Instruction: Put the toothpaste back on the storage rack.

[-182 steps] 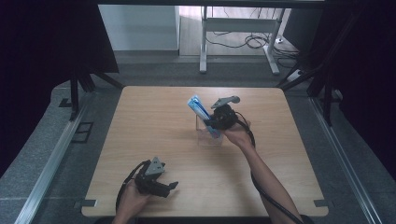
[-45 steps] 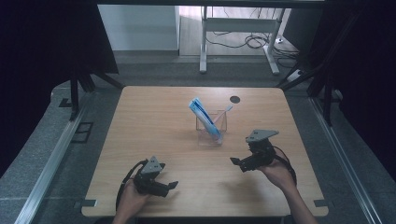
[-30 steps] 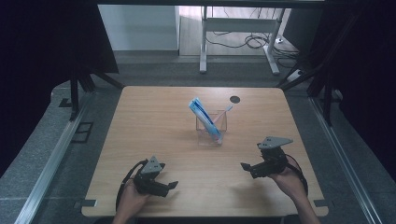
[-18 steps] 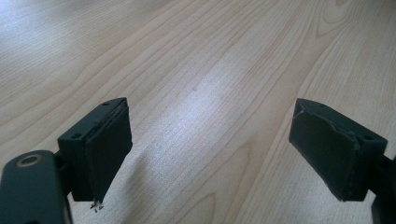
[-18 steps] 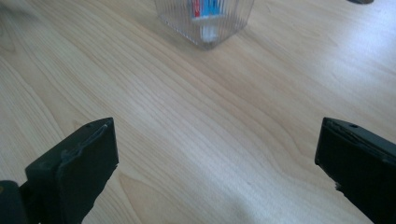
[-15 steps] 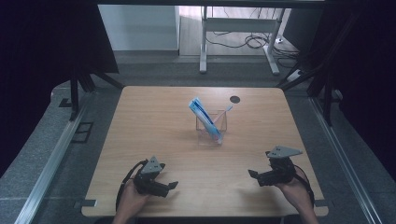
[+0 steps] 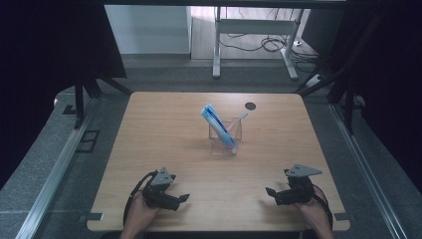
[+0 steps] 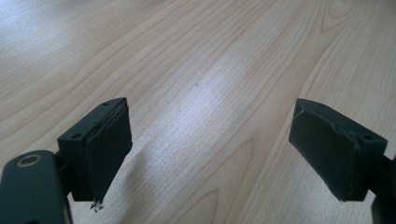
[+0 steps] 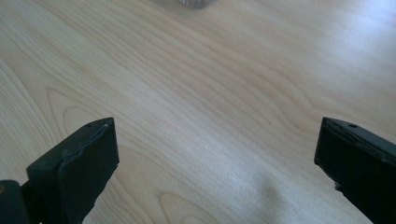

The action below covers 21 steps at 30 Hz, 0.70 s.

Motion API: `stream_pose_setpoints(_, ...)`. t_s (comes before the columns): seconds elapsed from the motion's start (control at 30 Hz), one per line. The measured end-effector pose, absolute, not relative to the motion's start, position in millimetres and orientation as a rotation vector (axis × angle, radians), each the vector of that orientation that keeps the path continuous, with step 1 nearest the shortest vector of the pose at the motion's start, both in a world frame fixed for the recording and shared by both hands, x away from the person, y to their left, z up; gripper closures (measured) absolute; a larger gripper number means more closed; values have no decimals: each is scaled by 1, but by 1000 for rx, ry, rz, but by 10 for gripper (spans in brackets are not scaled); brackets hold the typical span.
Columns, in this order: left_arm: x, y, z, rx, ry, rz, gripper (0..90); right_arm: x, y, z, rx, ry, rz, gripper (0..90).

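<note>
From above we see the clear holder [image 7: 225, 137] mid-counter [image 7: 149, 129] with a blue packet [image 7: 217, 124] leaning in it — our gripper views show bare wood. Left gripper [image 7: 180, 199] and right gripper [image 7: 270, 191] sit well short of the holder, fingers [image 8: 100, 149] spread wide, empty.

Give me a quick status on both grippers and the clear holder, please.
Left gripper open, empty, near edge. Right gripper open, empty, near edge. Blue pack leaning in the clear holder, mid-table. Nothing in the way.
</note>
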State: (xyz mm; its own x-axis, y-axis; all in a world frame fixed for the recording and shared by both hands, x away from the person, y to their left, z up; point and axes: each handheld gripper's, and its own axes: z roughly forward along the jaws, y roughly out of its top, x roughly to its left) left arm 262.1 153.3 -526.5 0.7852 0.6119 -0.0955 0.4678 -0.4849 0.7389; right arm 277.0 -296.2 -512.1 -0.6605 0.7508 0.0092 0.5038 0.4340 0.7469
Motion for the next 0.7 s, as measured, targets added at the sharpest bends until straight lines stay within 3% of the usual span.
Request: stream_pose_setpoints(0.7,264,152,-528,2185,822,245,130,271,-293,-539,1034,2459,936,0)
